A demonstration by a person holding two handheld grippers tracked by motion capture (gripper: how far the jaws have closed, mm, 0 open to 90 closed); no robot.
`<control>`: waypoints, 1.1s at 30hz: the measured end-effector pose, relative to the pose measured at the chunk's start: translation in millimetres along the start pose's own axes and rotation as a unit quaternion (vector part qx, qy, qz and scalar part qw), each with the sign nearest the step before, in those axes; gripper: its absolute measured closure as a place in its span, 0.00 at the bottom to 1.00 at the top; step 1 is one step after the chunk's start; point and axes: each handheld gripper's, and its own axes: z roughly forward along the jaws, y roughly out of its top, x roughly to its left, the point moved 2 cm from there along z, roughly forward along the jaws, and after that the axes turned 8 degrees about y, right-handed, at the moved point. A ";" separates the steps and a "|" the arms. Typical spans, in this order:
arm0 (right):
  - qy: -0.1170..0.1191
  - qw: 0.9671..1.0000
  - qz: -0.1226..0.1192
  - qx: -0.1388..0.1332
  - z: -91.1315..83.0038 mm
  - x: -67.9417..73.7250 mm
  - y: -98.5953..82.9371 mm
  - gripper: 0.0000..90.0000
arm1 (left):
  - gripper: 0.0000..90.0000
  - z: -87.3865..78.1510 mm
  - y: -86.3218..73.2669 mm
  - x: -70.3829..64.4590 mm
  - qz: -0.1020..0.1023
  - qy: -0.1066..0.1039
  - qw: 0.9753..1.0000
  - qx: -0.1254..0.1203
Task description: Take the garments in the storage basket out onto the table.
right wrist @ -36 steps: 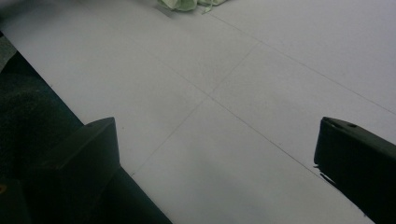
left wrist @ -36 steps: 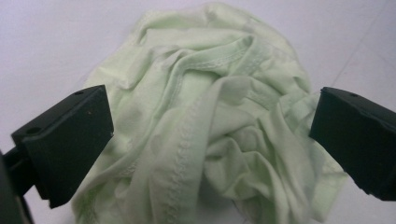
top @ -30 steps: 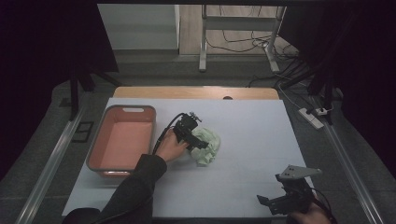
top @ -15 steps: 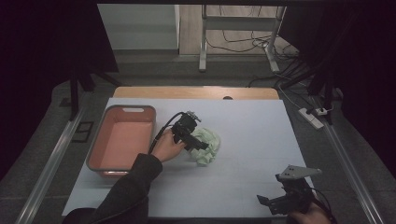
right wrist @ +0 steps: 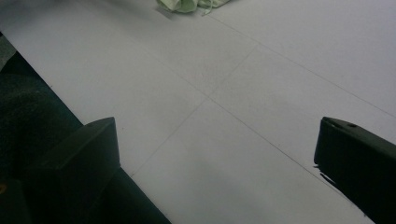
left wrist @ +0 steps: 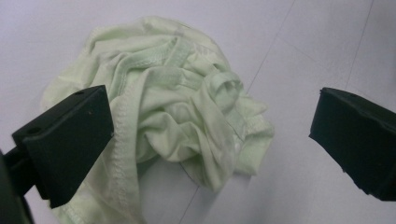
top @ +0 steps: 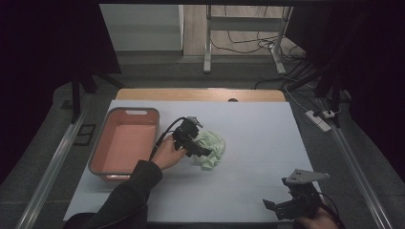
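Left gripper point(left wrist: 210, 140) fingers spread wide, straddling the crumpled cloth point(left wrist: 182, 112), gripping nothing. Cloth: pale green, bunched into a loose heap, stitched hems and folded bands showing on top. It lies on the white bench point(top: 258, 129) around mid-left, just right of the pink tray point(top: 125, 145). Right gripper point(top: 291, 206) at the near right edge, fingers also wide apart over bare bench, cloth well off at its far side.
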 end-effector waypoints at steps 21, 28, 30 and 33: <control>0.000 1.000 -0.003 -0.012 -2.7 0.5 -0.2 0.00 | 0.00 -17.0 -9.7 -16.4 0.007 -0.006 1.000 -0.005; 0.000 1.000 -0.005 -0.014 -3.3 0.6 -0.2 0.00 | 0.00 -22.8 -16.4 -21.4 0.012 -0.003 1.000 -0.004; 0.000 1.000 -0.005 -0.015 -3.3 0.8 -0.2 0.00 | 0.00 -25.0 -18.7 -23.1 0.011 -0.002 1.000 -0.004; 0.001 1.000 -0.005 -0.015 -3.4 1.0 -0.2 0.00 | 0.00 -30.1 -22.7 -24.5 0.011 -0.002 1.000 -0.006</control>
